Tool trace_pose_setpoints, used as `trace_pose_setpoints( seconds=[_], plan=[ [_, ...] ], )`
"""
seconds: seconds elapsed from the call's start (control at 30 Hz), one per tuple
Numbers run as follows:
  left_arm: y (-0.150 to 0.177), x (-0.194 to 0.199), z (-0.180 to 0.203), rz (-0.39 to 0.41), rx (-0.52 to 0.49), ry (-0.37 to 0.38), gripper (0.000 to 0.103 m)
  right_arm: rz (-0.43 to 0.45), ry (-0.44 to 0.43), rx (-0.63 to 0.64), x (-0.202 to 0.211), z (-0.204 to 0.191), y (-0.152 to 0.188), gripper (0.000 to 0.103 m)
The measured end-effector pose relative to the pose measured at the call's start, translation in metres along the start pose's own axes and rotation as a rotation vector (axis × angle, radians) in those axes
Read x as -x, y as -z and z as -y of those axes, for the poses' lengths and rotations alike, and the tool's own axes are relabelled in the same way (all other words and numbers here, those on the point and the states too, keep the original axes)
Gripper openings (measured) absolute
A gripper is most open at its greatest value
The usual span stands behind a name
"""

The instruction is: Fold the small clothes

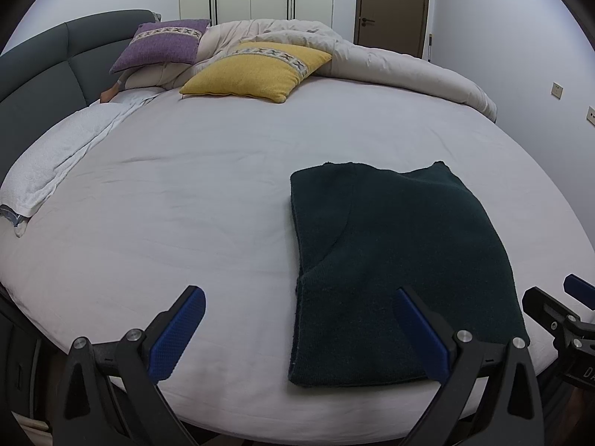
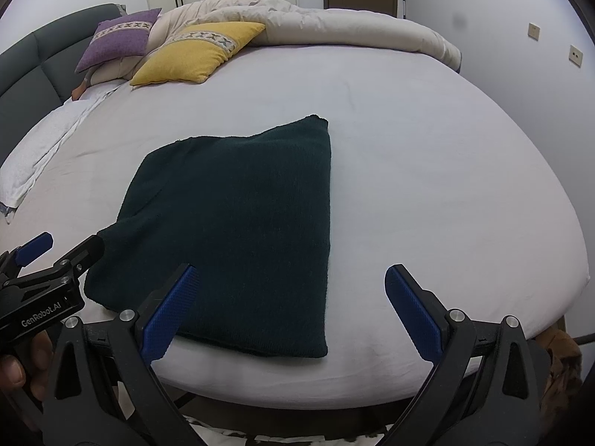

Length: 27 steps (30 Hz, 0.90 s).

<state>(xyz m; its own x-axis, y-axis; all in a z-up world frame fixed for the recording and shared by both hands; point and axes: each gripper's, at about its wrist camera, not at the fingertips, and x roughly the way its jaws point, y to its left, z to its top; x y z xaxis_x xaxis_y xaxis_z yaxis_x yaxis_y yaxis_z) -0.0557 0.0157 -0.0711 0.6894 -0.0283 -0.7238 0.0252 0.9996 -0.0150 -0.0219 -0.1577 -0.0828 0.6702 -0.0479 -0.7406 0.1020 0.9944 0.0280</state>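
Note:
A dark green knit garment (image 1: 394, 271) lies folded into a rectangle on the white bed sheet (image 1: 186, 204), near the bed's front edge; it also shows in the right wrist view (image 2: 238, 234). My left gripper (image 1: 299, 293) is open and empty, above the garment's near left edge. My right gripper (image 2: 288, 273) is open and empty, over the garment's near right edge. The right gripper also shows at the right edge of the left wrist view (image 1: 557, 304). The left gripper also shows at the left of the right wrist view (image 2: 63, 245).
A yellow cushion (image 1: 256, 70) and a purple cushion (image 1: 163, 44) lie at the bed's far side by a bunched beige duvet (image 1: 390, 63). A white towel (image 1: 48, 160) lies along the left, beside the grey headboard (image 1: 33, 74). A brown door (image 1: 390, 3) stands behind.

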Motion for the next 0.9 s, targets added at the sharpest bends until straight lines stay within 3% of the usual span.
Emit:
trace_pose_setpoints(
  seconds=[0.9],
  plan=[
    [0.0014, -0.0011, -0.0012, -0.006, 0.003, 0.002, 0.103, -0.005, -0.002, 0.003, -0.0025, -0.0041, 0.0014, 0.102]
  ],
)
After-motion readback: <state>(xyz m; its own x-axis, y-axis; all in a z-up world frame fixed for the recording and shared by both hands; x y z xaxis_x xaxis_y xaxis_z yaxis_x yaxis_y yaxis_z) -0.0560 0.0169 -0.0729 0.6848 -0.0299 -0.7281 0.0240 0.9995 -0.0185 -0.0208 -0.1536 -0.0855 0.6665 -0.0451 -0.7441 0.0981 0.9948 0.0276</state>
